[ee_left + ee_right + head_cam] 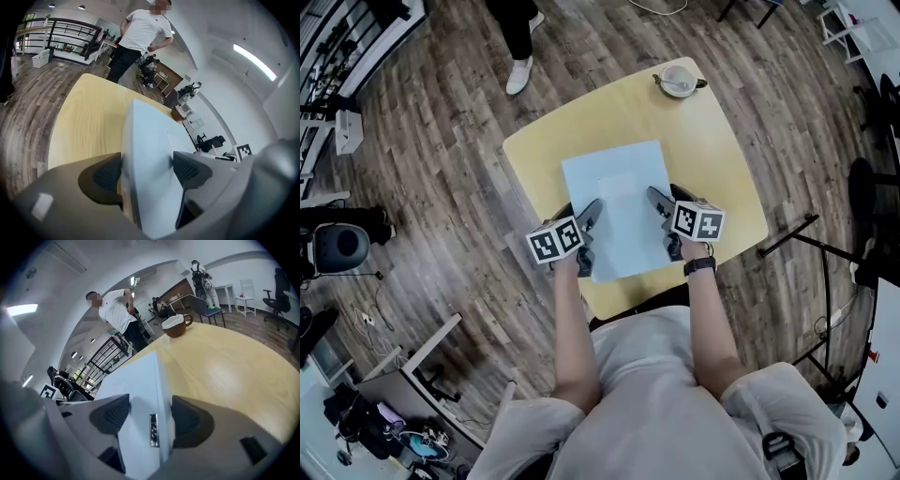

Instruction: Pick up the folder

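We find the pale blue folder lying flat on the yellow table, with one gripper at each of its long sides.

The left gripper has its fingers released and spread wide. In the left gripper view the folder's left edge runs straight between them. One finger sits just outside that edge, over the bare table. The other finger lies over the folder's broad face. Neither pad visibly clamps down.

The right gripper is released in the same way. In its own view the folder's right edge passes between the fingers. One finger is over the folder's face and the other is on the table side. A small metal tab on the folder's edge sits between the two pads, nearer the outer one.

Well beyond the fingertips, at the table's far corner, stands a brown cup, which the right gripper view shows past the folder's far end. Farther off than the table, a person in a white shirt stands on the wooden floor, ahead of both grippers.
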Action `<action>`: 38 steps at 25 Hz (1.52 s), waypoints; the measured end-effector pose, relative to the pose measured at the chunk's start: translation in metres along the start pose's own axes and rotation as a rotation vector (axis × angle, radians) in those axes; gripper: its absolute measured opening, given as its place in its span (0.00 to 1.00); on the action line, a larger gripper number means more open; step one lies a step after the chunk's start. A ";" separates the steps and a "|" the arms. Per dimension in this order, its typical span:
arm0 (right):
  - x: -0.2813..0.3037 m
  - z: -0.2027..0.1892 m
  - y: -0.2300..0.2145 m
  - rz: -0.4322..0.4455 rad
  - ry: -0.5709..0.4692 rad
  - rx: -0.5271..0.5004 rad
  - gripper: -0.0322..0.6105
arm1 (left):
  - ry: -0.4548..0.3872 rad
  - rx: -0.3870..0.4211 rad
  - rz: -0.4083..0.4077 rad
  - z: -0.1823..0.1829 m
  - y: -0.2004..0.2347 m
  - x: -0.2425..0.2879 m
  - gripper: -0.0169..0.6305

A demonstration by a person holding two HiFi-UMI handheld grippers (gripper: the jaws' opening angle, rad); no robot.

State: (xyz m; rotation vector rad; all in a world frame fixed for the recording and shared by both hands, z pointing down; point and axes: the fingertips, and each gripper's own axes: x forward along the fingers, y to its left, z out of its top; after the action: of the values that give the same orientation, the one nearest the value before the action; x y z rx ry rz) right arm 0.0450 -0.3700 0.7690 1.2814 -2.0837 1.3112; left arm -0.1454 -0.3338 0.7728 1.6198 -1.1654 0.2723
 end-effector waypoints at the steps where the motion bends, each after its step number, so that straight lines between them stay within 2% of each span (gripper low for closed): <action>1: 0.000 0.000 0.000 -0.009 0.003 -0.006 0.51 | -0.001 0.000 0.005 0.000 0.001 0.000 0.57; 7: -0.002 0.000 0.002 -0.048 0.013 -0.041 0.48 | -0.003 0.010 0.025 0.000 0.000 0.000 0.55; 16: -0.011 -0.006 0.013 -0.034 0.029 -0.081 0.47 | 0.011 0.017 0.029 -0.008 -0.001 -0.012 0.55; 26: -0.036 0.015 0.039 -0.008 -0.034 -0.155 0.47 | -0.068 0.076 0.009 0.011 -0.022 -0.040 0.55; 38: -0.084 0.026 0.086 -0.001 -0.150 -0.211 0.47 | -0.192 0.143 -0.030 0.023 -0.048 -0.099 0.55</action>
State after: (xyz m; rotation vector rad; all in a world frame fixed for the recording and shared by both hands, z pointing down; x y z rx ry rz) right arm 0.0207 -0.3362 0.6530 1.3221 -2.2528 0.9890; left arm -0.1651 -0.3018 0.6663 1.8192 -1.2895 0.1872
